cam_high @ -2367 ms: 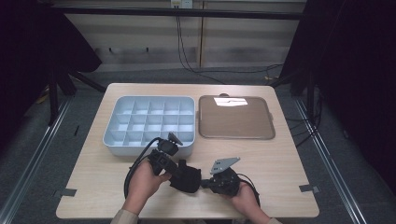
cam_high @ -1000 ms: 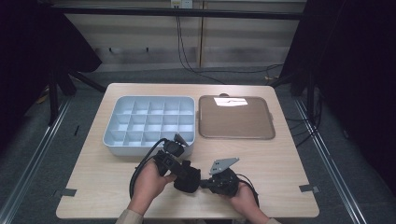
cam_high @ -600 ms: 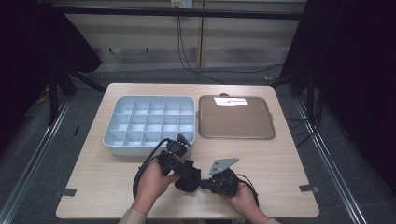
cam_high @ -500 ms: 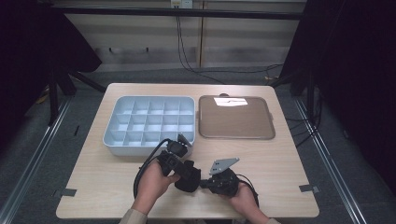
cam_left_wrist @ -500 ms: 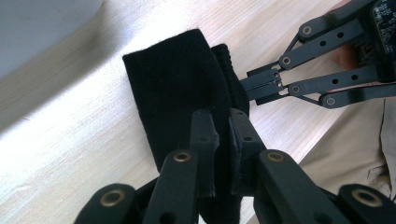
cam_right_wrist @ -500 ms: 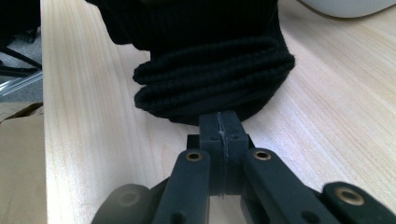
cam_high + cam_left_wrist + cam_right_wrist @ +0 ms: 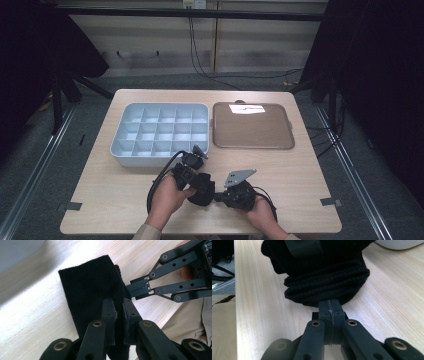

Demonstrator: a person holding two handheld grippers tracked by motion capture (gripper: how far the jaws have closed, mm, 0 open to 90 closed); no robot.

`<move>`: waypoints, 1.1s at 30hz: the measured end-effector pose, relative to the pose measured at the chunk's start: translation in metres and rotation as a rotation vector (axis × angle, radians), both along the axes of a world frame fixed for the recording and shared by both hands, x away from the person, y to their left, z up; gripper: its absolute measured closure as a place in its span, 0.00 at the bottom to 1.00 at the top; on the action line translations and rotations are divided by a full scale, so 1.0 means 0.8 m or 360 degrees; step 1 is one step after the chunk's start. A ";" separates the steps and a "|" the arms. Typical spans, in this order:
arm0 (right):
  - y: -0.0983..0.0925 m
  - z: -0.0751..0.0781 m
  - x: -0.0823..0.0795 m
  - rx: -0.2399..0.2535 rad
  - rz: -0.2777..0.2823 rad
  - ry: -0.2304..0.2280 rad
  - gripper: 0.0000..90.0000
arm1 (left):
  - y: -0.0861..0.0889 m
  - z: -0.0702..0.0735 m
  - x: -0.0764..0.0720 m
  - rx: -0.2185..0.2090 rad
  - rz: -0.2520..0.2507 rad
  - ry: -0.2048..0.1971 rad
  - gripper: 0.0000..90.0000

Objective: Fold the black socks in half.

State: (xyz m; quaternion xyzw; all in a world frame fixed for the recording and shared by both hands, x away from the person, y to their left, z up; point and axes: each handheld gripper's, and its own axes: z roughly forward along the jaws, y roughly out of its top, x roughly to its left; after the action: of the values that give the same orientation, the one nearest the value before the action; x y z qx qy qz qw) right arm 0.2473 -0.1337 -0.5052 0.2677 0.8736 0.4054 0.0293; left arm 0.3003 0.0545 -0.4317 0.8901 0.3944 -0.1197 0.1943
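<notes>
Looks like a folding or rolling job on a black knit cloth (image 7: 92,292), which sits on the near part of the wooden table (image 7: 300,170), just in front of the compartment tray (image 7: 160,131). The left gripper (image 7: 117,315) has its jaws pinched on a fold of the cloth. The right gripper (image 7: 330,307) has its jaws pressed flat together at the edge of the rolled bundle; whether any fabric is caught between them is hard to tell.

To do this step well, the person probably wants to keep the left pinch firm so the layers don't slip, and use the right tip to tuck the loose edge rather than drag the whole bundle.

The table is pale wood, also holding a brown flat tray (image 7: 252,126) to the right of the compartment one. Dark curtains flank the room, cables run along the back wall.
</notes>
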 end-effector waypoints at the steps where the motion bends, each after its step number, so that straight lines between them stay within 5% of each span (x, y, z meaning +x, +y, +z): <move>1: 0.000 0.000 0.000 -0.0002 -0.0001 -0.0001 1.00 | -0.001 0.000 0.000 0.0000 0.0007 0.0001 0.91; 18: -0.002 0.000 -0.001 -0.0005 -0.0009 0.0009 0.98 | -0.006 -0.019 0.000 0.0028 0.0013 0.0024 0.91; 33: -0.016 0.005 0.006 0.0005 -0.0133 -0.0013 0.82 | -0.004 -0.027 -0.001 0.0060 0.0065 -0.0003 0.91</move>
State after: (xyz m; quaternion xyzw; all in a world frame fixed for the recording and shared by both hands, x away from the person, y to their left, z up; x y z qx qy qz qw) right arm 0.2519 -0.1465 -0.5009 0.3023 0.8608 0.4064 0.0493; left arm 0.2993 0.0516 -0.4535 0.8855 0.4145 -0.1075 0.1802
